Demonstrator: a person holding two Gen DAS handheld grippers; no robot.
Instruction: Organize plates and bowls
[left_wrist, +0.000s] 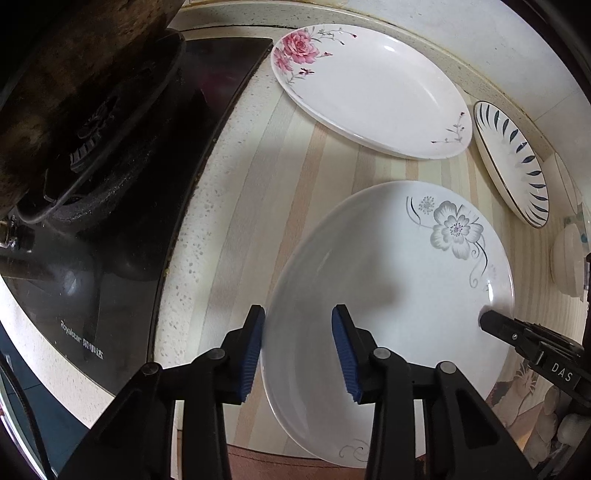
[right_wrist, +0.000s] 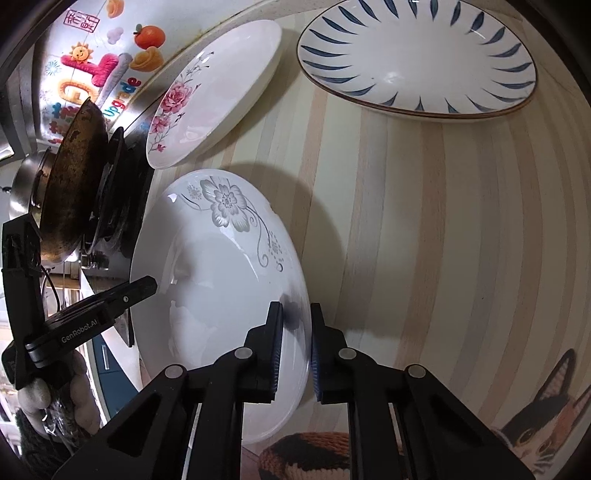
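Note:
A white plate with a grey flower is held above the striped mat; it also shows in the right wrist view. My left gripper straddles its left rim with the jaws apart, blue pads either side. My right gripper is closed on the plate's right rim; its finger shows in the left wrist view. A pink-rose oval plate lies at the back; it shows in the right wrist view. A blue-leaf plate lies to the right and shows in the left wrist view.
A black gas stove with a dark wok stands on the left; the wok shows in the right wrist view. White bowls sit at the far right. A cat-print mat lies near the front.

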